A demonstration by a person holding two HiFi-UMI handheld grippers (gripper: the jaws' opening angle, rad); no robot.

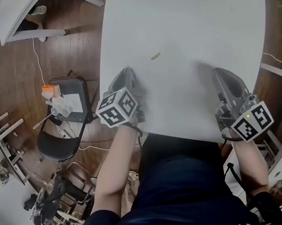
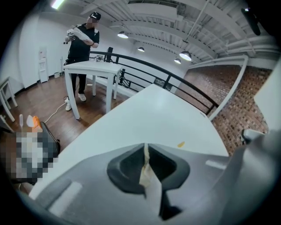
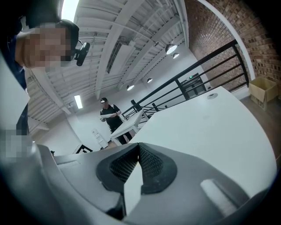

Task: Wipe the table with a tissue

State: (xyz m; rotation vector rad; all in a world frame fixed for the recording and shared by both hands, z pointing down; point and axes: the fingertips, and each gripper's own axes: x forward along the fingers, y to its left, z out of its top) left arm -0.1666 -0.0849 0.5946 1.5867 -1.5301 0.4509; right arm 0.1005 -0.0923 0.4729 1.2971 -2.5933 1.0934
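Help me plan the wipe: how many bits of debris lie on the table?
1: a small tan scrap near the middle of the table, ahead of the left gripper. Others could be hidden under it or the right gripper.

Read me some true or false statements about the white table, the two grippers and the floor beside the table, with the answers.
1. The left gripper is wide open. False: its jaws are together, with a thin pale strip in the seam. I cannot tell what the strip is.
2. The right gripper is shut with nothing between its jaws. True.
3. A small yellowish bit lies on the table ahead of the left gripper. True.
4. A stack of plates stands mid-table. False: no plates show anywhere on it.
5. A black chair stands on the wooden floor beside the table. True.
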